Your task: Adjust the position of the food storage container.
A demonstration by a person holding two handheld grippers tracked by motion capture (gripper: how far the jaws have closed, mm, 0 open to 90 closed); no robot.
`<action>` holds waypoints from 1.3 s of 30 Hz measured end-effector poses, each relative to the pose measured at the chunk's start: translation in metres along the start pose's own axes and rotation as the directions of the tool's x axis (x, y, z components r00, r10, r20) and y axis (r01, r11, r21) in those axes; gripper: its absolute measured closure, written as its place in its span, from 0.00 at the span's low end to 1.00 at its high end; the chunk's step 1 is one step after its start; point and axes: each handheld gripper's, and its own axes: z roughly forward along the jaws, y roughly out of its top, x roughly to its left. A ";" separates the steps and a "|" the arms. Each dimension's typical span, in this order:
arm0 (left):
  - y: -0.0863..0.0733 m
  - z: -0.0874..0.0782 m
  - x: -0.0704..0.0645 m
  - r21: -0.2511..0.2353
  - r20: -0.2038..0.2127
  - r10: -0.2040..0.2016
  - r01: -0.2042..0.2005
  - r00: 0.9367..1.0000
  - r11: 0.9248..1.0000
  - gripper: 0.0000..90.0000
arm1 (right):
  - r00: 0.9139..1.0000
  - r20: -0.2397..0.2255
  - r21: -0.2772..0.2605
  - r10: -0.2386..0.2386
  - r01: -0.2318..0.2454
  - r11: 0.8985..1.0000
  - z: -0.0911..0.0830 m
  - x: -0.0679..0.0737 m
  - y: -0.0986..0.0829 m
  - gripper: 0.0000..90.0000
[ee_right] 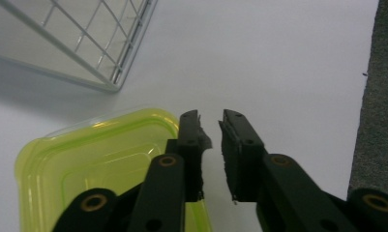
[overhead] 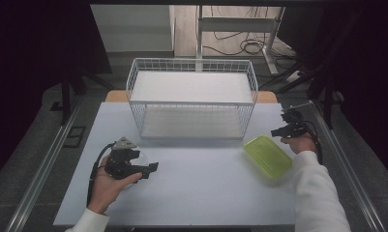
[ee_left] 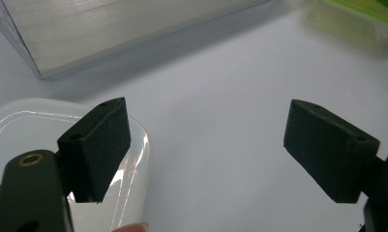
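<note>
I am holding the left gripper (overhead: pixel 153 167), fingers wide apart, over a clear rounded plastic lid (ee_left: pixel 17 116); the right gripper (ee_right: pixel 211 126), fingers nearly together, is hovering beside the glossy lime-green rectangular plastic container (ee_right: pixel 95 154).

I count one white wire basket (overhead: pixel 191 99) at the far middle of the table (overhead: pixel 201 193). There is one green container (overhead: pixel 268 155) at the right and one clear container (ee_left: pixel 17 121) at the near left. I hold two grippers, one per hand.
</note>
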 end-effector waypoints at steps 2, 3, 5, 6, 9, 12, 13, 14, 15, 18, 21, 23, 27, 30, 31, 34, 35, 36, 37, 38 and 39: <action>0.000 0.001 0.001 0.002 -0.001 -0.003 0.003 1.000 1.000 0.18 | 1.000 0.000 0.024 -0.019 0.019 1.000 0.006 0.000 0.001 0.94; 0.000 0.001 0.001 0.003 -0.001 -0.002 0.002 1.000 1.000 0.18 | 1.000 0.000 0.031 -0.029 0.029 0.999 0.009 0.001 0.000 0.95; -0.001 0.002 0.001 0.007 -0.003 -0.001 0.001 1.000 1.000 0.18 | 0.999 -0.006 0.044 -0.043 0.043 0.998 0.014 0.002 -0.002 0.98; -0.001 0.001 0.000 0.007 -0.002 0.000 0.000 1.000 1.000 0.18 | 0.999 -0.003 0.046 -0.051 0.051 0.998 0.016 0.003 -0.003 0.98; 0.000 0.000 -0.001 0.001 -0.001 0.002 -0.002 1.000 1.000 0.18 | 0.996 -0.014 0.063 -0.089 0.090 0.994 0.021 0.008 -0.009 0.99; 0.000 0.000 -0.001 0.003 -0.002 0.006 -0.006 1.000 1.000 0.18 | 0.992 -0.025 0.067 -0.122 0.123 0.990 0.021 0.015 -0.012 0.99; 0.000 0.001 -0.002 0.004 -0.002 0.006 -0.006 1.000 1.000 0.18 | 0.991 -0.027 0.069 -0.134 0.135 0.988 0.021 0.017 -0.012 0.99; 0.000 0.001 -0.002 0.006 -0.001 0.004 -0.004 1.000 1.000 0.18 | 0.990 -0.030 0.070 -0.140 0.142 0.987 0.021 0.019 -0.013 0.99; 0.000 0.002 -0.002 0.008 -0.001 0.006 -0.006 1.000 1.000 0.18 | 0.989 -0.029 0.065 -0.146 0.147 0.987 0.020 0.023 -0.013 0.99; 0.001 0.002 -0.005 0.001 0.001 0.010 -0.010 1.000 1.000 0.18 | 0.980 -0.036 0.065 -0.194 0.196 0.979 0.021 0.038 -0.018 0.99; 0.001 0.002 -0.007 0.002 0.006 0.014 -0.014 1.000 1.000 0.18 | 0.970 -0.050 0.066 -0.237 0.240 0.969 0.023 0.050 -0.021 0.99; 0.001 0.003 -0.008 0.008 0.006 0.020 -0.020 1.000 1.000 0.18 | 0.966 -0.062 0.066 -0.251 0.255 0.965 0.024 0.057 -0.023 0.99; 0.000 0.005 -0.008 0.014 0.009 0.024 -0.024 1.000 1.000 0.18 | 0.958 -0.074 0.069 -0.276 0.281 0.957 0.026 0.067 -0.027 0.99; 0.000 0.006 -0.008 0.017 0.009 0.025 -0.025 1.000 1.000 0.18 | 0.954 -0.085 0.066 -0.286 0.292 0.954 0.026 0.071 -0.028 0.99; 0.000 0.007 -0.008 0.023 0.011 0.033 -0.033 0.999 0.999 0.18 | 0.951 -0.096 0.061 -0.295 0.302 0.951 0.026 0.076 -0.029 0.99; 0.000 0.008 -0.009 0.024 0.011 0.032 -0.033 0.999 0.999 0.18 | 0.943 -0.116 0.063 -0.311 0.319 0.946 0.027 0.083 -0.031 0.99; 0.000 0.008 -0.009 0.024 0.012 0.034 -0.034 0.999 0.999 0.18 | 0.939 -0.120 0.062 -0.322 0.331 0.942 0.027 0.086 -0.032 0.99; 0.000 0.008 -0.009 0.024 0.012 0.034 -0.034 0.999 0.999 0.18 | 0.936 -0.121 0.065 -0.329 0.338 0.939 0.026 0.088 -0.032 0.99; 0.000 0.008 -0.010 0.025 0.012 0.036 -0.036 0.999 0.999 0.18 | 0.933 -0.122 0.059 -0.339 0.347 0.936 0.025 0.090 -0.033 0.99; -0.001 0.008 -0.010 0.024 0.012 0.035 -0.036 0.999 0.999 0.18 | 0.933 -0.118 0.055 -0.341 0.349 0.936 0.023 0.090 -0.033 0.99; -0.001 0.008 -0.010 0.024 0.012 0.034 -0.035 0.999 0.999 0.18 | 0.934 -0.109 0.049 -0.340 0.346 0.937 0.020 0.088 -0.033 0.99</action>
